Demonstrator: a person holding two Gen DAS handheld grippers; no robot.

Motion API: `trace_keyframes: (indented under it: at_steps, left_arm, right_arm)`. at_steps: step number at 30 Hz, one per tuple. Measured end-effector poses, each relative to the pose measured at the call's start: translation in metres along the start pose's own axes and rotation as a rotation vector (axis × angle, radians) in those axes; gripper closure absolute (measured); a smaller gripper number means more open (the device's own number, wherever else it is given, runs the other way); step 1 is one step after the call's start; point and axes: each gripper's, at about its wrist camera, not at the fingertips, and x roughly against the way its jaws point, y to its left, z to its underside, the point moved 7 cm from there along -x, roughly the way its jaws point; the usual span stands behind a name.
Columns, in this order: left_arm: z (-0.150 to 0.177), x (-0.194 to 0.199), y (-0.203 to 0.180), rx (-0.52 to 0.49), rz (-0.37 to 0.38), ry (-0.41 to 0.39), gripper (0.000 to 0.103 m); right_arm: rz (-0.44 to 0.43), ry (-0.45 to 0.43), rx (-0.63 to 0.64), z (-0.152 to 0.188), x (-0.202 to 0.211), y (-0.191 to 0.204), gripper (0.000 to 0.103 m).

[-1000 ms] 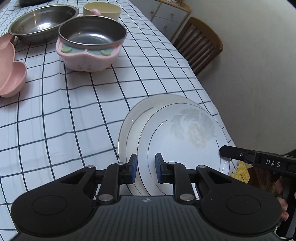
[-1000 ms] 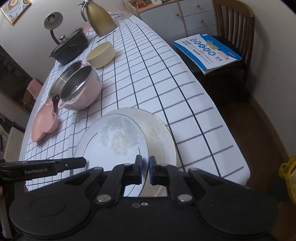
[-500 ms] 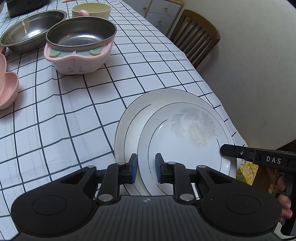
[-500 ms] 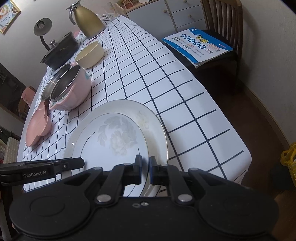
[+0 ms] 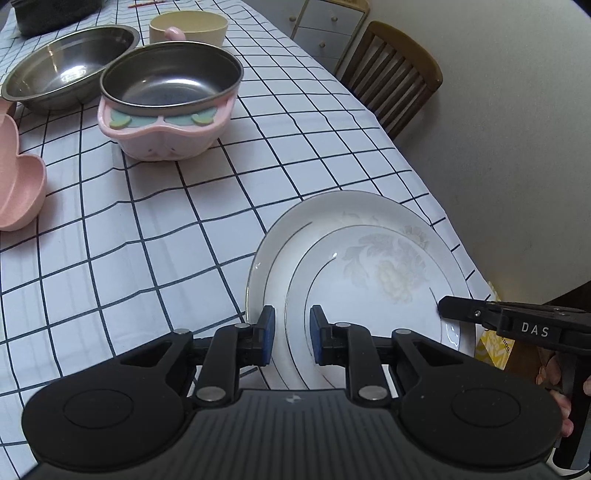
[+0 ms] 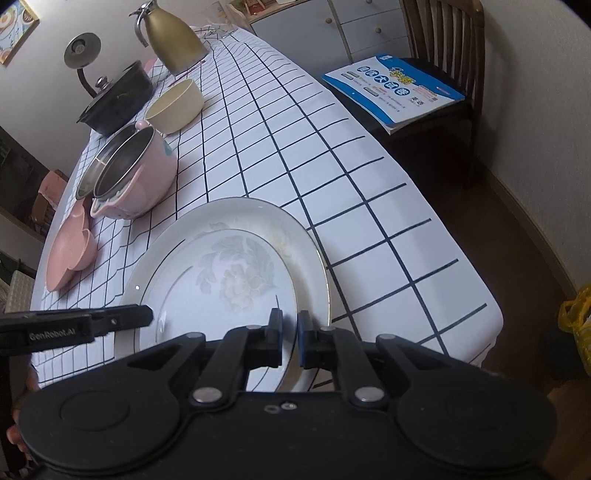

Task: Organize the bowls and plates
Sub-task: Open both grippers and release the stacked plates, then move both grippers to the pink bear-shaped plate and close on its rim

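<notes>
A checked cloth (image 6: 280,122) covers the bench beside a wooden chair (image 6: 443,33); both hand-held grippers, left (image 5: 291,334) and right (image 6: 289,338), grasp the small plate (image 6: 229,280).

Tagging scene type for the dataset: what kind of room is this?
Most likely a home dining room. A table under a checked tablecloth holds floral plates, a steel bowl and a gold thermos jug; a wooden chair and a drawer cabinet stand beside it.

My two wrist cameras both look steeply down along their jaws, close over the worktop (image 5: 155,236); both share the stacked plates (image 6: 236,273).
</notes>
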Motion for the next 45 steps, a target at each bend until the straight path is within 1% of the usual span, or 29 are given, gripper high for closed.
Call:
trace_keyframes:
  at_steps: [3,4,5,6,7,8,15,20,21,23,24,25,27,30,32,34,36,38,42,44,45]
  left_arm:
    - [-0.002,0.006,0.001,0.004,0.005,-0.017,0.084]
    - [-0.002,0.009,0.001,0.003,0.01,-0.023,0.084]
    - [-0.002,0.011,0.0,0.0,0.013,-0.027,0.084]
    - [-0.001,0.013,-0.002,-0.005,0.016,-0.031,0.084]
    - [-0.001,0.016,-0.003,-0.011,0.019,-0.037,0.084]
    - [-0.001,0.018,-0.004,-0.017,0.023,-0.044,0.084]
    - [-0.004,0.043,-0.012,-0.066,0.04,-0.106,0.084]
    - [-0.005,0.065,-0.009,-0.095,0.038,-0.162,0.083]
    - [-0.006,0.07,-0.007,-0.096,0.034,-0.173,0.08]
    - [-0.007,0.078,-0.003,-0.099,0.027,-0.195,0.071]
    - [-0.008,0.083,-0.002,-0.099,0.022,-0.208,0.062]
    - [-0.009,0.087,0.0,-0.099,0.017,-0.222,0.051]
    - [-0.011,0.097,0.003,-0.102,0.006,-0.256,0.044]
    - [-0.016,0.105,0.007,-0.097,-0.014,-0.278,0.044]
    - [-0.019,0.109,0.008,-0.09,-0.024,-0.292,0.043]
    - [-0.023,0.113,0.008,-0.081,-0.039,-0.316,0.037]
    - [-0.027,0.117,0.008,-0.062,-0.053,-0.337,0.034]
    - [-0.03,0.121,0.007,-0.048,-0.058,-0.353,0.034]
    - [-0.034,0.128,0.008,-0.02,-0.087,-0.396,0.033]
    - [-0.035,0.133,0.011,0.008,-0.095,-0.417,0.03]
    - [-0.035,0.135,0.014,0.017,-0.096,-0.429,0.029]
  right_arm:
    - [0.03,0.0,0.038,-0.002,0.0,0.004,0.093]
    - [0.042,-0.004,0.056,-0.002,0.001,0.006,0.09]
    - [0.054,-0.009,0.074,-0.002,0.002,0.009,0.084]
    - [0.057,-0.015,0.094,-0.003,0.004,0.013,0.081]
    - [0.063,-0.018,0.108,-0.003,0.006,0.015,0.075]
    - [0.069,-0.024,0.119,-0.003,0.008,0.017,0.071]
    - [0.073,-0.079,0.187,-0.004,0.031,0.045,0.063]
    - [0.056,-0.135,0.224,-0.007,0.049,0.074,0.051]
    - [0.054,-0.144,0.23,-0.008,0.052,0.079,0.049]
    - [0.047,-0.164,0.245,-0.009,0.057,0.089,0.044]
    - [0.044,-0.174,0.252,-0.01,0.06,0.095,0.043]
    - [0.039,-0.18,0.254,-0.011,0.062,0.099,0.041]
    - [0.027,-0.191,0.26,-0.014,0.065,0.106,0.039]
    - [0.025,-0.205,0.279,-0.018,0.069,0.116,0.035]
    - [0.02,-0.211,0.293,-0.021,0.07,0.12,0.025]
    - [0.015,-0.222,0.314,-0.024,0.072,0.124,0.02]
    - [0.002,-0.225,0.335,-0.028,0.072,0.128,0.016]
    - [-0.011,-0.228,0.347,-0.031,0.072,0.131,0.009]
    - [-0.031,-0.23,0.4,-0.036,0.074,0.139,0.007]
    - [-0.031,-0.233,0.424,-0.038,0.074,0.143,0.003]
    - [-0.032,-0.229,0.436,-0.039,0.073,0.145,0.003]
